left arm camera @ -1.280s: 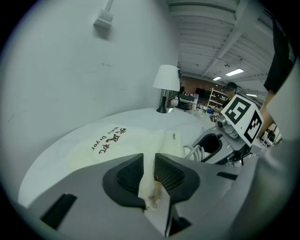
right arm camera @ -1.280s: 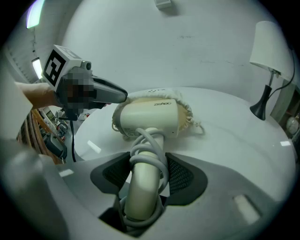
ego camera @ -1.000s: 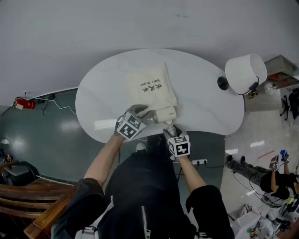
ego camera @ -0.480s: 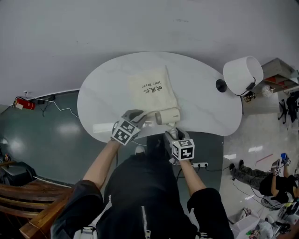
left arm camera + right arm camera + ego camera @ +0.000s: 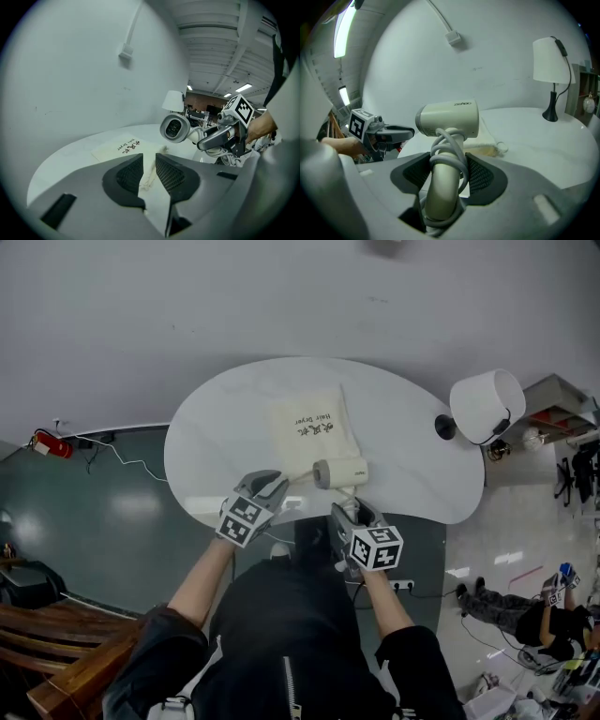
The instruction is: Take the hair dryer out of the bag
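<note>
Head view: the left claw (image 5: 273,486) sits at the near edge of the white tabletop (image 5: 412,427), with its tips on the near end of the cream bag (image 5: 314,430). The rest of the bag lies flat ahead of that claw, print side up. The right claw (image 5: 346,510) is beside the left one, and the hair dryer (image 5: 339,472) stands just ahead of its tips. The dryer is outside the bag, by the bag's near right corner. A white lamp (image 5: 487,405) stands well off to the right claw's right.

Left gripper view: the left claw (image 5: 149,161) has its jaws drawn in to a narrow slot. A strip of pale cloth with a thread along it runs down between them, so the claw looks clenched on the bag's near edge. The bag (image 5: 123,146) spreads over the tabletop (image 5: 70,150) ahead and slightly left of the tips. Ahead and to the right, the hair dryer (image 5: 174,128) hangs above the tabletop, one round end facing this claw. The right claw (image 5: 220,138) carries it from below.

Right gripper view: the right claw (image 5: 448,166) is grasping the hair dryer (image 5: 450,119) by its handle, which has the cord wound round it. The barrel lies crosswise just above the jaws. The bag (image 5: 487,137) lies on the tabletop (image 5: 543,136) just beyond. The left claw (image 5: 401,132) is off to the left, the lamp (image 5: 551,61) far to the right.
</note>
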Available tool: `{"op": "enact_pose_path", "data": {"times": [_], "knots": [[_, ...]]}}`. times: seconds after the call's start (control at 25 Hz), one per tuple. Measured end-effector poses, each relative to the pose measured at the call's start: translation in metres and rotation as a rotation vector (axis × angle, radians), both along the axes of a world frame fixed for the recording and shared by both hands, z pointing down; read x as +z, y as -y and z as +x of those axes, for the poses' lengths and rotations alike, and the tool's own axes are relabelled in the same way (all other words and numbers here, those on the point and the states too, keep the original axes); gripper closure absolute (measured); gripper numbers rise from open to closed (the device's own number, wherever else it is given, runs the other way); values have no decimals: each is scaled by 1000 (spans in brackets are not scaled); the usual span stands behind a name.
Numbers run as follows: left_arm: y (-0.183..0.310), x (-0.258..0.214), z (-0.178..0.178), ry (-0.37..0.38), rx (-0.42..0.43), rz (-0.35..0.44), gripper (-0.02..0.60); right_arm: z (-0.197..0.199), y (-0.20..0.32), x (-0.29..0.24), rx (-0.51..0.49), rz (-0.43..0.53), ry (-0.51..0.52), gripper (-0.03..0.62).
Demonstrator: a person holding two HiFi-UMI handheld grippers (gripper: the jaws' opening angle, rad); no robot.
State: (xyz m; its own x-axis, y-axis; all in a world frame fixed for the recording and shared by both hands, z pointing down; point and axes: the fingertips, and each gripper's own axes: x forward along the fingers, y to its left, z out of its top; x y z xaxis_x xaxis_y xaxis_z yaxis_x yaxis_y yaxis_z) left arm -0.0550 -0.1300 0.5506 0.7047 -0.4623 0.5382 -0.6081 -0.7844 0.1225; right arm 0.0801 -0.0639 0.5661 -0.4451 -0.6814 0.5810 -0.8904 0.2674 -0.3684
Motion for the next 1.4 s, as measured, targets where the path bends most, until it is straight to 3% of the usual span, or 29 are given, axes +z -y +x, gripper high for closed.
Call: {"op": "enact_pose_path", "data": {"times": [0.44, 0.64, 0.88, 1.4], "knots": [[3, -51, -39, -63, -149, 138, 523, -19, 11, -56, 12, 97, 86, 368], [-6, -67, -48, -128, -189, 147, 546, -21, 11, -75, 32, 129, 135, 369], [-19, -77, -47, -168, -178, 152, 552, -25, 6, -95, 41, 170, 162, 370], [-39, -83, -44, -141, -127, 182, 552, -33, -14, -105, 60, 202, 207, 370]]}}
